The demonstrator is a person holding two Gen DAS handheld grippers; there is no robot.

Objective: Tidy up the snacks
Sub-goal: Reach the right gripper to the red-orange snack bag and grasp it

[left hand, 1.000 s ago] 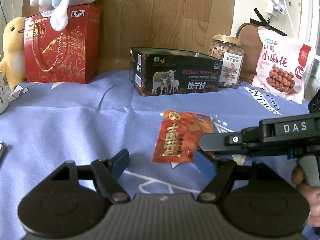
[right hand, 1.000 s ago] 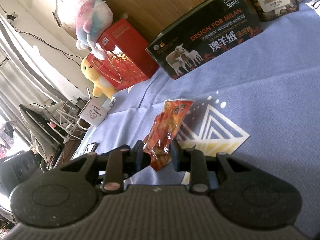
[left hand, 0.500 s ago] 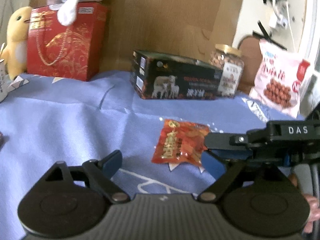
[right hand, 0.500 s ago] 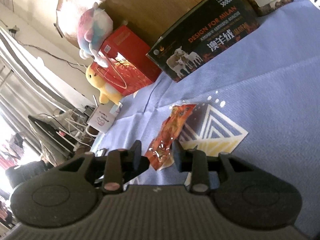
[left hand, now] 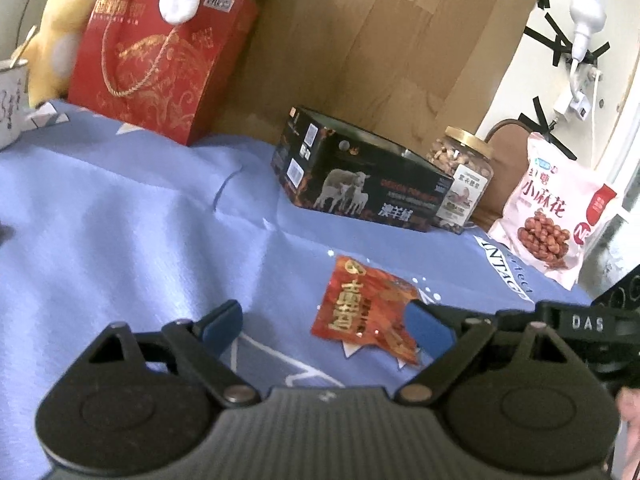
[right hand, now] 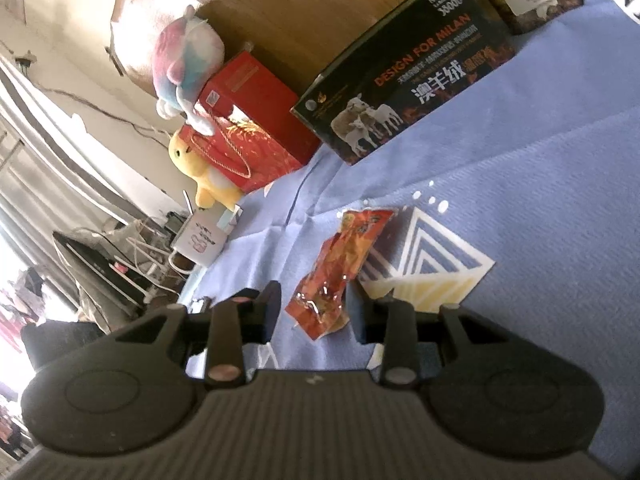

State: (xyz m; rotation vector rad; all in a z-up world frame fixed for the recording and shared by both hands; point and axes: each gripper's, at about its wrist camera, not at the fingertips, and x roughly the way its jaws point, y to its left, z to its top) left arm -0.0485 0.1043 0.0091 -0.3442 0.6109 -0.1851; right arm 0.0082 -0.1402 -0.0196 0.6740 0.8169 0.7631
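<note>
A small red-orange snack packet [left hand: 366, 312] lies flat on the blue cloth; it also shows in the right wrist view [right hand: 340, 268]. My right gripper [right hand: 316, 312] is open with its near end between the two fingers, not pinched. My left gripper [left hand: 324, 324] is open and empty, just left of and behind the packet. An open black box with sheep printed on it [left hand: 360, 188] stands behind the packet, also in the right wrist view [right hand: 404, 76]. The right gripper's body [left hand: 560, 324] reaches in from the right.
A nut jar [left hand: 460, 180] and a pink snack bag [left hand: 552, 212] stand right of the black box. A red gift box [left hand: 160, 60] with plush toys [left hand: 52, 32] sits at back left. A white mug [left hand: 10, 100] stands at far left. A wooden panel backs everything.
The right gripper's fingers have spread wider around the packet's near end. The left gripper has tilted and drawn back a little, staying open. The packet has stayed on the cloth.
</note>
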